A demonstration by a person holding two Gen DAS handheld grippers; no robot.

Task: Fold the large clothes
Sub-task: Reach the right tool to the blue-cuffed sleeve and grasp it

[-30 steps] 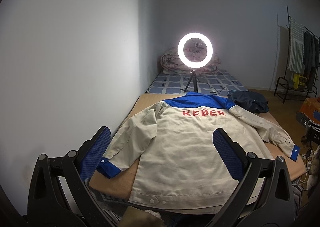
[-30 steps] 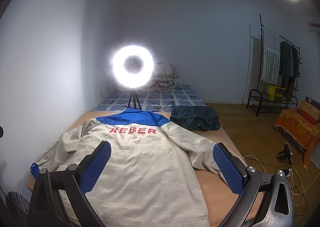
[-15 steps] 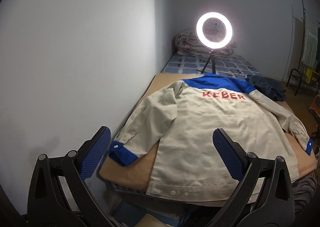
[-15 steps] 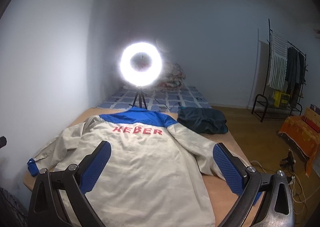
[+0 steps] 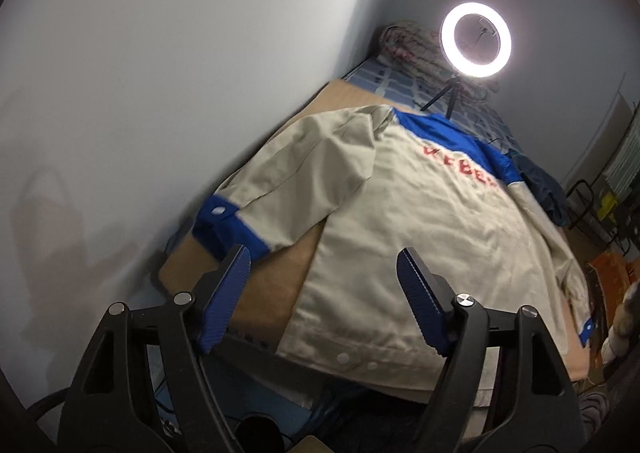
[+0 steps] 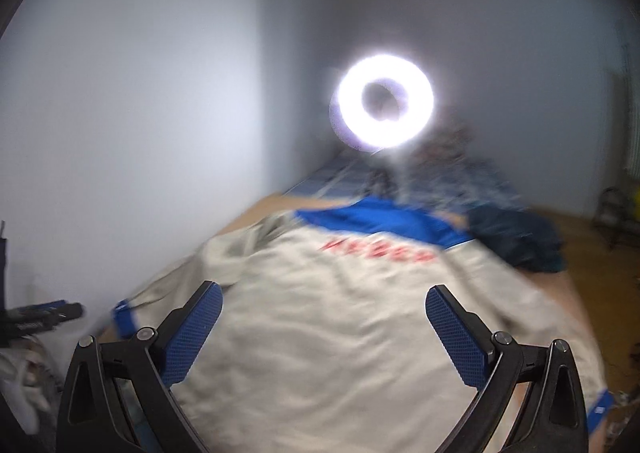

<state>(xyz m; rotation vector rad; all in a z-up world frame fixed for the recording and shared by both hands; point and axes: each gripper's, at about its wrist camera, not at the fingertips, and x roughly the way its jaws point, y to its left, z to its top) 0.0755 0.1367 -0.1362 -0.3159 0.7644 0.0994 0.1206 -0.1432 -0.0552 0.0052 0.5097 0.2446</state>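
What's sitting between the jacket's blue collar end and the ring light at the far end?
In the left wrist view, bare tan board, then blue checked bedding under the ring light tripod, beyond the jacket.

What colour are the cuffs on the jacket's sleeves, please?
The cuffs on the beige jacket are bright blue, clearest in the left wrist view.

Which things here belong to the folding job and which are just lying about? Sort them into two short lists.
For the job:
- beige and blue jacket, spread back-up on the board
- left gripper, fingers closing, nothing between them
- right gripper, open and empty

Lying about:
- ring light on its tripod
- dark garment beyond the jacket's shoulder
- rolled quilt by the wall
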